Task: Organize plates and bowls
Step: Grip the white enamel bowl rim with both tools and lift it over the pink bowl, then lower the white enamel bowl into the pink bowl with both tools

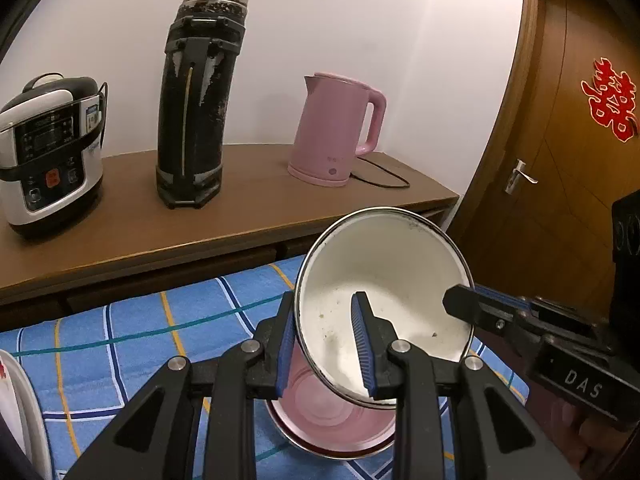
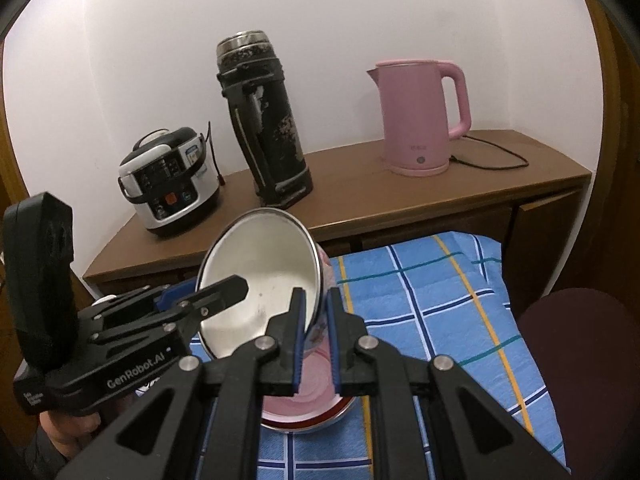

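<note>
A white enamel bowl [image 1: 392, 280] with a metal rim is held tilted above a pink bowl [image 1: 332, 412] that sits on the blue checked cloth [image 1: 140, 340]. My left gripper [image 1: 326, 344] is shut on the white bowl's left rim. My right gripper [image 1: 460, 304] enters from the right and grips the opposite rim. In the right wrist view my right gripper [image 2: 316, 340] is shut on the white bowl's [image 2: 256, 276] right rim, the left gripper [image 2: 224, 292] holds the other side, and the pink bowl [image 2: 308, 404] lies below.
A wooden cabinet [image 1: 240, 216] behind holds a rice cooker [image 1: 48, 156], a black thermos [image 1: 196, 100] and a pink kettle [image 1: 336, 128]. A white plate edge [image 1: 16, 408] lies at far left. A door [image 1: 568, 152] stands right. A dark red seat [image 2: 580, 360] is right.
</note>
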### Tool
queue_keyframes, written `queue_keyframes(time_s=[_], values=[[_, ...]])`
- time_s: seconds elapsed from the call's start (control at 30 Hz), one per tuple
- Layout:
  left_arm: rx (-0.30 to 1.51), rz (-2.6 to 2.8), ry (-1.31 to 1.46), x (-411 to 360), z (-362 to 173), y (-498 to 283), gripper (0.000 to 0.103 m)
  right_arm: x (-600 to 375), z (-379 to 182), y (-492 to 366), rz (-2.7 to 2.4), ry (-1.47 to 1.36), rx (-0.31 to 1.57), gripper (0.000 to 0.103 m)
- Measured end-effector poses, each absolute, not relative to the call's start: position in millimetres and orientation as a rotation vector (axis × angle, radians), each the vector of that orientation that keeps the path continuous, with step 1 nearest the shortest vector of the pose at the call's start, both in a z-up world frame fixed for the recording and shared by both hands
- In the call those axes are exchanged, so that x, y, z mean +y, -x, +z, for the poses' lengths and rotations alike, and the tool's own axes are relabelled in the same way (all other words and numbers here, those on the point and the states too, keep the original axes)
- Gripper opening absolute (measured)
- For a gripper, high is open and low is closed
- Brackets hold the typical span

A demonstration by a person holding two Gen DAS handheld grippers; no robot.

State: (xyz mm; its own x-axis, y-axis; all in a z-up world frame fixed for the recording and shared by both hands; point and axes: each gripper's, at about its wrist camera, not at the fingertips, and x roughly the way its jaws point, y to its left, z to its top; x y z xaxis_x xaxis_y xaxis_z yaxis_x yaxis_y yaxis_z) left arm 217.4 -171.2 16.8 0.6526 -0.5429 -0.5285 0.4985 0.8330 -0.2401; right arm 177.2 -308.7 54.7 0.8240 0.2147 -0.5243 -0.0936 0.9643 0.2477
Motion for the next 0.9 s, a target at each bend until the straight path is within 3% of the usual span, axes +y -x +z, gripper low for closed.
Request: queue_keyframes(time_s=[0.9], values=[[0.716, -0.605, 0.069, -168, 5, -229, 0.03, -298, 34, -175, 0.146, -0.192, 0.672, 0.013]])
